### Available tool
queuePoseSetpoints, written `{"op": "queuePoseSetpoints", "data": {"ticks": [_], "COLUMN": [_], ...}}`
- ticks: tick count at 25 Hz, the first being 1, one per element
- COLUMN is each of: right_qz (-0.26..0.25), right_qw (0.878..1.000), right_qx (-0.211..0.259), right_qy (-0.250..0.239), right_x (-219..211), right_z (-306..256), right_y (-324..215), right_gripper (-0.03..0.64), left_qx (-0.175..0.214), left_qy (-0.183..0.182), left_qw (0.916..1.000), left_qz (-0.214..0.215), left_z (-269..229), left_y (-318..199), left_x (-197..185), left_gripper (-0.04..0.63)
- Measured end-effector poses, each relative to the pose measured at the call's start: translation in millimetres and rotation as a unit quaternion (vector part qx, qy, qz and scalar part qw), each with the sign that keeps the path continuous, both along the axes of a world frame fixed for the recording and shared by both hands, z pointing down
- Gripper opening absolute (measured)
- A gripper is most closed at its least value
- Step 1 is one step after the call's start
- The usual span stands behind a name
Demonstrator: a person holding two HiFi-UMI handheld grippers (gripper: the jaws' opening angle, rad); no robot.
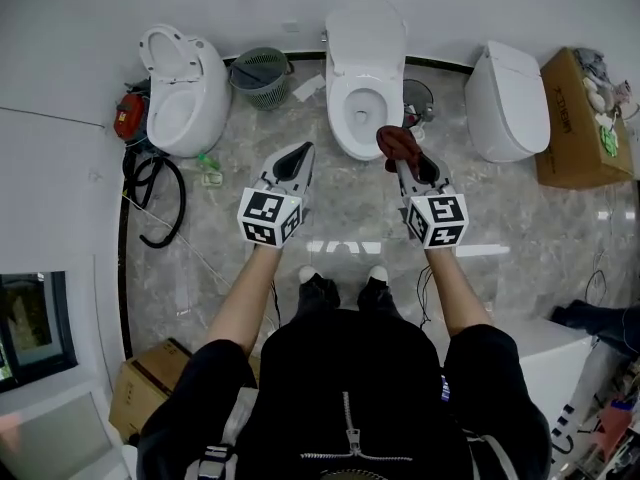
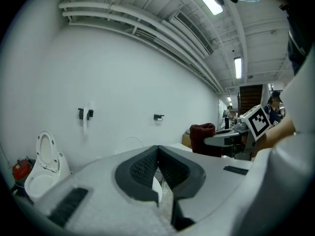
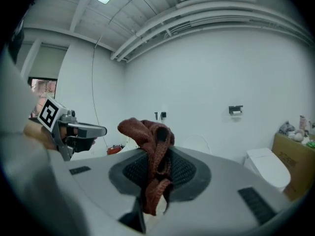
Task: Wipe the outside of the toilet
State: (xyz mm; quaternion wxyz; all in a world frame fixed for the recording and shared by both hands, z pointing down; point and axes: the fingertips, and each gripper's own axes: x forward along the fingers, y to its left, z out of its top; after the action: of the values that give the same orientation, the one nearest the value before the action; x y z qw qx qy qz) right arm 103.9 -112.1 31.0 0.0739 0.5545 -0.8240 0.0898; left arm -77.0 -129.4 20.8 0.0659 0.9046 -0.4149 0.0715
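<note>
Right gripper view has the right gripper [image 3: 157, 156] clamped tight on a dark red cloth [image 3: 147, 132], which bunches above the pads and hangs below them. Left gripper view shows the left gripper [image 2: 157, 152] with its tips meeting and nothing between them. Seen from the head view, the middle toilet [image 1: 366, 68] stands just beyond both grippers, lid up, with the cloth near the right of its front rim.

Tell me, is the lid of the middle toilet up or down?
Up. In the head view the middle toilet has its lid leaning back, and the open bowl shows.
</note>
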Motion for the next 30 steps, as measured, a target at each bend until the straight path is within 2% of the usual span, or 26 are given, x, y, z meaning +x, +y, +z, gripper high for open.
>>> {"op": "queuePoseSetpoints", "data": {"ticks": [6,14,30], "right_qz": [0.007,0.013,0.029], "right_qw": [1.0,0.999,0.998], "right_qx": [0.015,0.035,0.046], "right_qy": [-0.016,-0.017,-0.025], "right_x": [33.5,51.2,68.6], "right_z": [-9.2,-21.0,-21.8], "right_y": [19.7,33.3,35.6], "right_gripper": [0.083,0.081,0.081], "left_qx": [-0.001,0.006,0.007], "left_qy": [0.006,0.001,0.007], "left_qw": [0.9997,0.9998,0.9994], "left_qz": [-0.024,-0.02,-0.033], "left_z": [-2.7,-9.7,-8.5], "left_y": [23.5,40.1,42.1], "left_x": [21.3,49.3,54.1], "left_gripper": [0.0,0.0,0.0]}}
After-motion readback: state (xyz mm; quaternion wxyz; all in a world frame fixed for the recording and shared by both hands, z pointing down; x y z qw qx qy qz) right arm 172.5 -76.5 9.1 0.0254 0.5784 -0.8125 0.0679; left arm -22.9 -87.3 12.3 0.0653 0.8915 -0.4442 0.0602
